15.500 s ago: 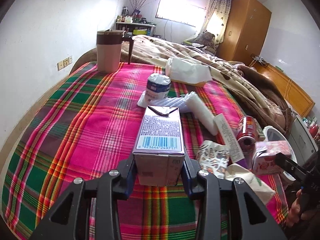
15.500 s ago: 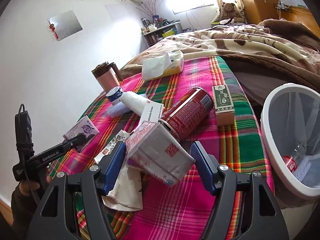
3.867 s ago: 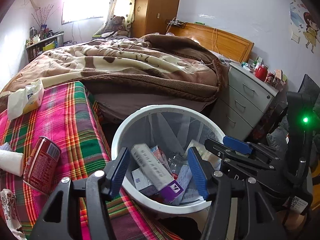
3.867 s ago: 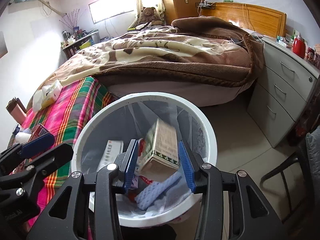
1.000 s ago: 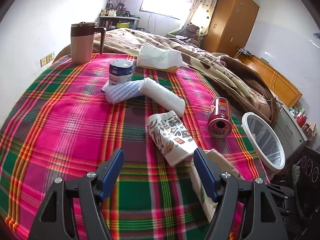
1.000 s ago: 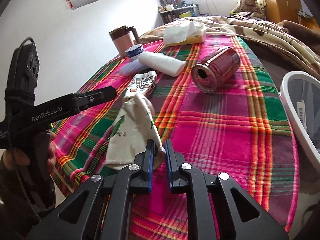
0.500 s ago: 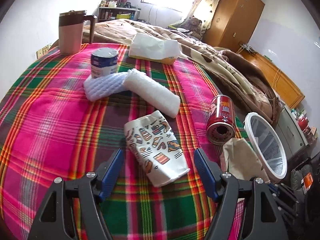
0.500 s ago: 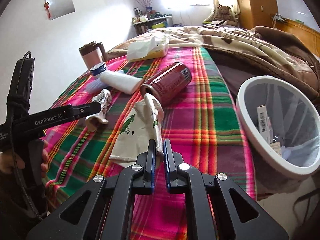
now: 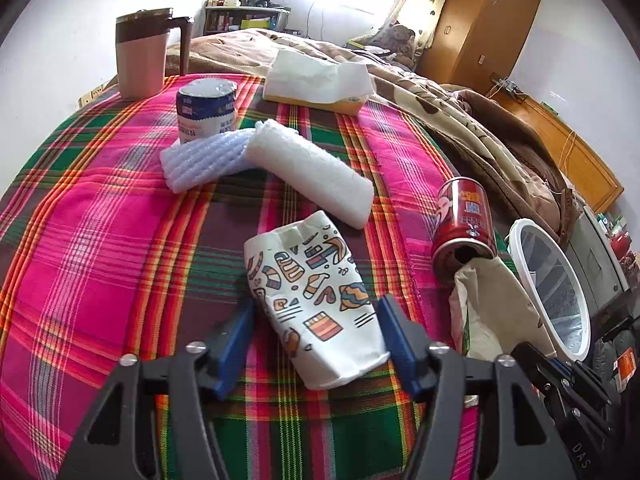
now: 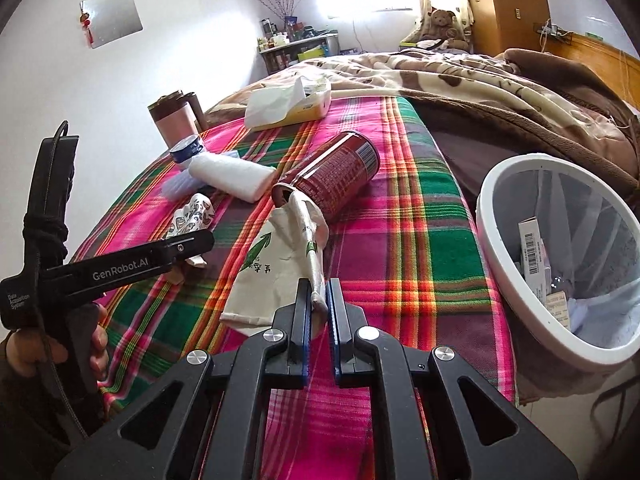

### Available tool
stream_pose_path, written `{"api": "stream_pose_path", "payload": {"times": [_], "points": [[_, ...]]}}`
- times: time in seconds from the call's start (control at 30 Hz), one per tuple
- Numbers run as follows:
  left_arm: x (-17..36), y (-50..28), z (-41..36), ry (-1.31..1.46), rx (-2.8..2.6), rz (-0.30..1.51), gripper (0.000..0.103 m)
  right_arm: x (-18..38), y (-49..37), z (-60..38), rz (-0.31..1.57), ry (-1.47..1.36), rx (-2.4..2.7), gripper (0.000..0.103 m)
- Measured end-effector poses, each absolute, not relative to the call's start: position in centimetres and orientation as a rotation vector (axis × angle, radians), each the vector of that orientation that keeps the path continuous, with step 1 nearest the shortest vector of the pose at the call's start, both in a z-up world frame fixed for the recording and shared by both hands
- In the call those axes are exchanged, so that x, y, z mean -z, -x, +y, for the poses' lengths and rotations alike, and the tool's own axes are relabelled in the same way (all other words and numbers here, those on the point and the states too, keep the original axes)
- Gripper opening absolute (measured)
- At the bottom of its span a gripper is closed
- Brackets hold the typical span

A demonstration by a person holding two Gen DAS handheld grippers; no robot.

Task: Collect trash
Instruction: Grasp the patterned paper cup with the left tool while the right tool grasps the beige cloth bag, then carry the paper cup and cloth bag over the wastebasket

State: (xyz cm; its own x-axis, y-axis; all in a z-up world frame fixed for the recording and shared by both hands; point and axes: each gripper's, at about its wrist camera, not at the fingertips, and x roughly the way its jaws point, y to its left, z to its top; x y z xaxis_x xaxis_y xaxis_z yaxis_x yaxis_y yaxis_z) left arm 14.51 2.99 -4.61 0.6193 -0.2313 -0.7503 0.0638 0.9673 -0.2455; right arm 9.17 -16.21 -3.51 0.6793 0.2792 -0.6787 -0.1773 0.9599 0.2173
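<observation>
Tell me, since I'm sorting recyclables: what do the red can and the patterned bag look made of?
The red can looks like thin metal with a glossy printed finish; its silvery rim shines. The patterned bag seems matte paper, creased and flattened, though a coated lining can't be ruled out.

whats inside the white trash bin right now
In the right wrist view the white trash bin holds a white box with a barcode, other cartons and crumpled pale plastic. Its near wall hides the bottom, so anything lower cannot be seen.
</observation>
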Motion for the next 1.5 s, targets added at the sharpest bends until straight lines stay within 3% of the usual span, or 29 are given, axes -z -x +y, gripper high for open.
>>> {"api": "stream_pose_path", "payload": {"times": [0.1,0.9,1.5], "points": [[4.6,-14.5,2.9,0.201,0.175,0.886,0.047,3.6,-9.2,-16.3,0.785,-0.143,-0.261,0.007],[1.0,-10.6,1.2,0.137,0.224,0.759,0.046,2.2,-8.0,-17.0,0.718,-0.165,-0.273,0.007],[-2.9,-9.8,-5.4,0.049,0.335,0.655,0.046,-1.0,-7.2,-22.3,0.620,-0.226,-0.162,0.007]]}}
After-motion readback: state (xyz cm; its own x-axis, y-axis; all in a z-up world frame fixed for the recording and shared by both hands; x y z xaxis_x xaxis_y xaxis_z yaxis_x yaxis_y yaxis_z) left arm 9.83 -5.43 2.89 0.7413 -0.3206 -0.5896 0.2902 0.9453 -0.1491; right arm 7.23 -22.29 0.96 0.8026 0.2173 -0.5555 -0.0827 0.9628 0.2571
